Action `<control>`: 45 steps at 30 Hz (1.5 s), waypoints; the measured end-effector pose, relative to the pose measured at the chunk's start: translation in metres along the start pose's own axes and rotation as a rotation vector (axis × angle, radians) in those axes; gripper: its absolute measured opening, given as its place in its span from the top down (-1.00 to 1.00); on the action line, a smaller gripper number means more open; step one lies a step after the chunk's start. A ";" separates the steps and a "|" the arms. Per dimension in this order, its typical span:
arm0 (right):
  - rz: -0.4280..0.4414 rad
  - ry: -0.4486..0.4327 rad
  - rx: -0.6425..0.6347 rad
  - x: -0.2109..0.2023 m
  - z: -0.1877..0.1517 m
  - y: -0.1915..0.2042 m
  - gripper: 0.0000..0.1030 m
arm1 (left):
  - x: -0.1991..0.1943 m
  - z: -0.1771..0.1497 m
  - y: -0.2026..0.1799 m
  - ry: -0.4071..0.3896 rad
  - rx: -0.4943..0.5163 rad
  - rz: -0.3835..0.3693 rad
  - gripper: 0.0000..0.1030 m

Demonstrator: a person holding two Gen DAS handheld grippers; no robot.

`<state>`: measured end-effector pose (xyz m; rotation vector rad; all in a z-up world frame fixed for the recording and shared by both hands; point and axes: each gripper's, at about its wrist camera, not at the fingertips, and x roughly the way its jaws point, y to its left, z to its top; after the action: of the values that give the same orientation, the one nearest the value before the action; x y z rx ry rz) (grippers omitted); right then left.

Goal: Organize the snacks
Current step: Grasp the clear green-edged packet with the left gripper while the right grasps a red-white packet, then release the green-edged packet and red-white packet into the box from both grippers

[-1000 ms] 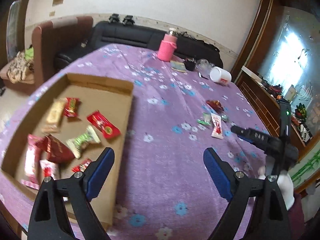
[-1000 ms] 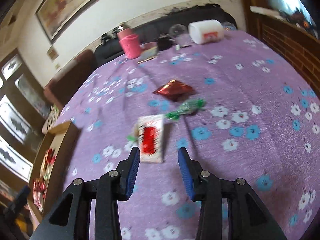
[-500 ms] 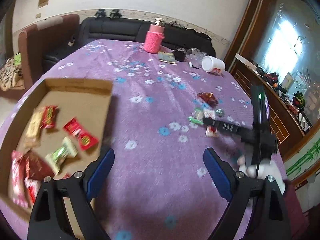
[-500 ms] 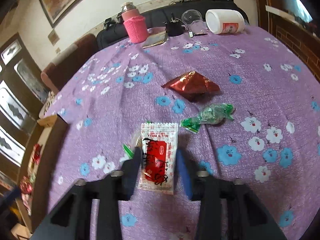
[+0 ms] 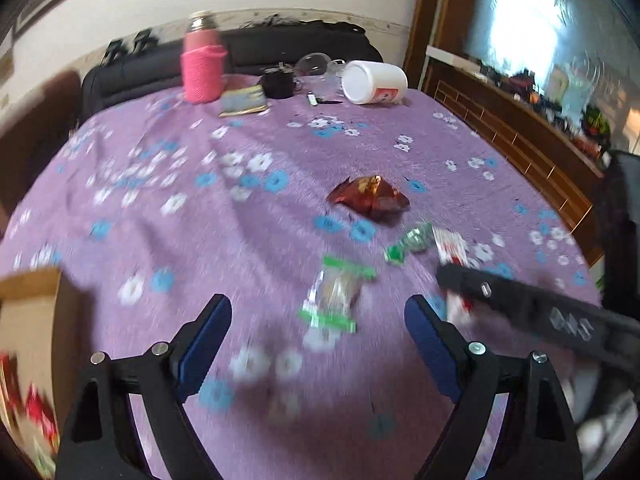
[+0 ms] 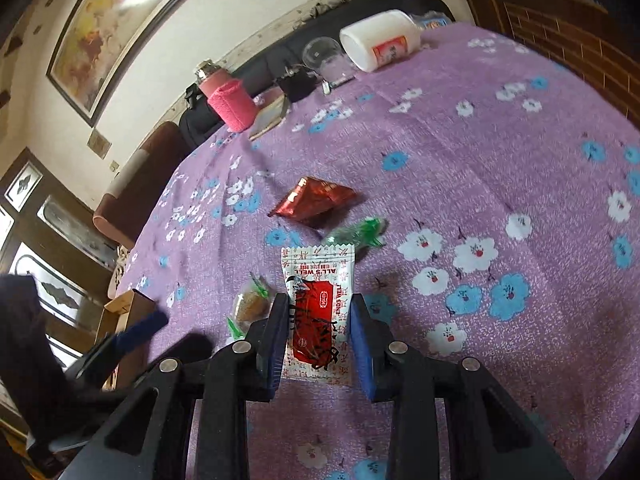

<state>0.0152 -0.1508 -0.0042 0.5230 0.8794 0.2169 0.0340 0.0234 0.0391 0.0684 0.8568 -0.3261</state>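
At the bottom centre of the right wrist view, your right gripper (image 6: 318,326) pinches the white and red sachet (image 6: 318,300) lying on the purple worktop (image 6: 520,200). Your left gripper (image 5: 318,334) is spread wide above the green-edged snack (image 5: 336,292). Farther up lies the red foil packet (image 6: 314,200).

The left gripper (image 5: 318,338) is held low with its blue-padded jaws spread wide. The right gripper (image 6: 319,330) has its jaws narrowed around a white-and-red snack packet (image 6: 319,300).
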 end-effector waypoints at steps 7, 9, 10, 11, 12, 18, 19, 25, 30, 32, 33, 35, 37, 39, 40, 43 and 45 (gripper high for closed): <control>-0.014 -0.014 0.042 0.000 0.006 -0.010 0.39 | 0.042 0.005 -0.004 0.068 0.044 0.006 -0.64; -0.018 -0.025 0.037 -0.002 0.006 -0.009 0.39 | 0.048 0.003 -0.009 0.083 0.064 -0.003 -0.24; -0.022 -0.031 0.034 -0.003 0.006 -0.008 0.39 | 0.047 0.003 -0.012 0.077 0.077 0.011 -0.09; -0.024 -0.033 0.034 -0.003 0.006 -0.008 0.39 | 0.047 0.003 -0.014 0.077 0.088 0.008 0.38; -0.024 -0.036 0.035 -0.004 0.006 -0.008 0.39 | 0.046 0.004 -0.015 0.083 0.096 0.001 0.40; -0.021 -0.044 0.018 -0.004 0.005 -0.007 0.39 | 0.029 0.002 -0.013 0.069 0.073 -0.005 0.45; -0.017 -0.049 0.007 -0.005 0.004 -0.004 0.39 | 0.023 0.001 -0.013 0.061 0.064 -0.009 0.45; 0.008 -0.061 -0.050 -0.005 -0.001 0.010 0.39 | -0.028 -0.012 0.007 -0.005 -0.031 -0.049 0.44; 0.011 -0.070 -0.087 -0.005 -0.007 0.021 0.39 | -0.087 -0.043 0.046 -0.068 -0.151 -0.047 0.44; 0.017 -0.074 -0.103 -0.006 -0.011 0.026 0.39 | -0.115 -0.063 0.074 -0.093 -0.234 -0.043 0.44; 0.020 -0.076 -0.115 -0.007 -0.012 0.030 0.39 | -0.129 -0.074 0.089 -0.109 -0.279 -0.033 0.44; 0.025 -0.084 -0.148 -0.007 -0.018 0.040 0.39 | -0.153 -0.092 0.116 -0.136 -0.347 -0.002 0.43; 0.031 -0.072 -0.183 -0.006 -0.026 0.056 0.39 | -0.174 -0.115 0.142 -0.150 -0.412 0.042 0.43; 0.047 -0.054 -0.222 -0.006 -0.038 0.075 0.39 | -0.189 -0.135 0.164 -0.153 -0.459 0.081 0.43; 0.072 -0.038 -0.238 -0.006 -0.046 0.087 0.38 | -0.195 -0.144 0.175 -0.152 -0.483 0.100 0.43; 0.148 0.018 -0.286 -0.004 -0.068 0.123 0.38 | -0.203 -0.169 0.197 -0.144 -0.537 0.128 0.43; 0.197 0.066 -0.344 -0.001 -0.084 0.158 0.37 | -0.203 -0.180 0.204 -0.136 -0.563 0.125 0.43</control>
<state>-0.0456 0.0124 0.0343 0.2810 0.8327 0.5572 -0.1582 0.3032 0.0592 -0.4181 0.7797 0.0356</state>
